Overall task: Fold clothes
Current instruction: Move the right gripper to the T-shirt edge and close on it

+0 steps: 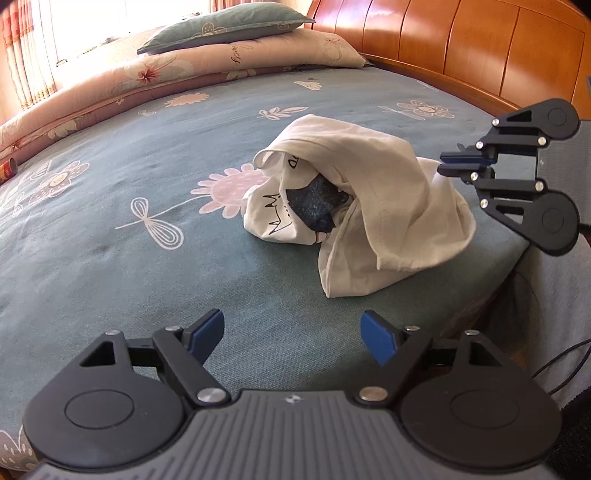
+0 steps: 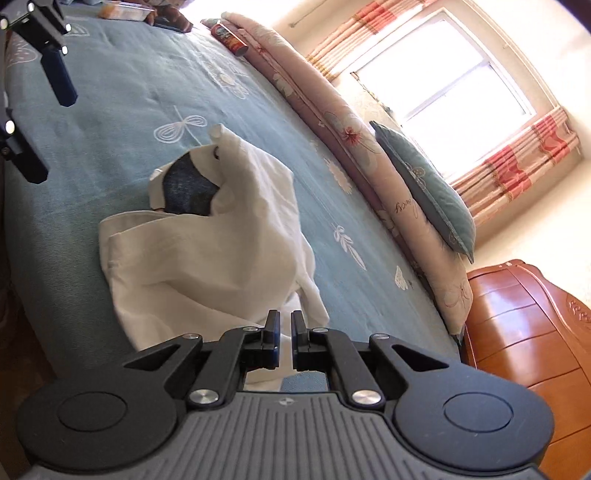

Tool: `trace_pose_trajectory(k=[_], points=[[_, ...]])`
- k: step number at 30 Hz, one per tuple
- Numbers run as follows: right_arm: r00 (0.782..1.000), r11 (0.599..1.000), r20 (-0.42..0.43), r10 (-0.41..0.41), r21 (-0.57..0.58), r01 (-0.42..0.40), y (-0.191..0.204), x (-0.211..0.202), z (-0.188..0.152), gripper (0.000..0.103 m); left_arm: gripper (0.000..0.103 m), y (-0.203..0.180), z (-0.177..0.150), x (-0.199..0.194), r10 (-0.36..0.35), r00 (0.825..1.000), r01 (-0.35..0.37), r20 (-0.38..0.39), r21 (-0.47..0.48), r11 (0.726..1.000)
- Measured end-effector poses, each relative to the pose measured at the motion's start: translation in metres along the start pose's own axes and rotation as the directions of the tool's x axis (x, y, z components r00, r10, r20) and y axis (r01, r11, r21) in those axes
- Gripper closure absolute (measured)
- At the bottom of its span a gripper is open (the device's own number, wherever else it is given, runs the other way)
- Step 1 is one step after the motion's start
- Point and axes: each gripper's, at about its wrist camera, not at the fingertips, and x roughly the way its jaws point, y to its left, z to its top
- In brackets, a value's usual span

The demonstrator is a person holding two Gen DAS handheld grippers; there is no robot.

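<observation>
A crumpled white garment (image 1: 373,206) (image 2: 229,254) with black drawn lines and a dark blue patch lies in a heap near the bed's edge. My right gripper (image 2: 284,332) (image 1: 443,165) has its jaws pressed nearly together on a fold of that garment at its near side; white cloth shows between and under the fingers. My left gripper (image 1: 293,332) (image 2: 48,125) hovers open above the sheet, short of the heap, with nothing between its blue pads (image 1: 376,336).
The teal flowered sheet (image 1: 147,266) covers the bed. A folded pink quilt (image 1: 110,92) and a teal pillow (image 1: 221,26) lie along the far side by the wooden headboard (image 1: 461,48). A can (image 2: 229,37) stands by the quilt; a wooden nightstand (image 2: 524,332) stands beside the bed.
</observation>
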Motion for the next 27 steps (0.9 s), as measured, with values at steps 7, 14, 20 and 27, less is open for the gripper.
trace_pose_trajectory(k=[7,14,20,27], points=[[0.977,0.974,0.086,0.193,0.100,-0.201,-0.011,-0.020,-0.014,0.083,0.022,-0.007,0.018,0.022,-0.012,0.999,0.014,-0.033,0.056,0.998],[0.958,0.957,0.084,0.275,-0.115,-0.264,0.049,-0.021,-0.004,0.061,0.021,-0.014,0.012,0.021,-0.021,0.999,0.025,-0.048,0.082,0.996],[0.984,0.953,0.041,0.171,-0.260,-0.155,0.080,-0.004,-0.008,0.062,0.021,-0.013,0.004,0.013,-0.009,0.999,0.012,-0.049,0.068,0.998],[0.997,0.969,0.068,0.023,-0.246,-0.005,0.068,-0.012,-0.009,0.099,0.021,-0.016,-0.001,0.003,-0.003,1.000,0.005,-0.024,0.075,0.997]])
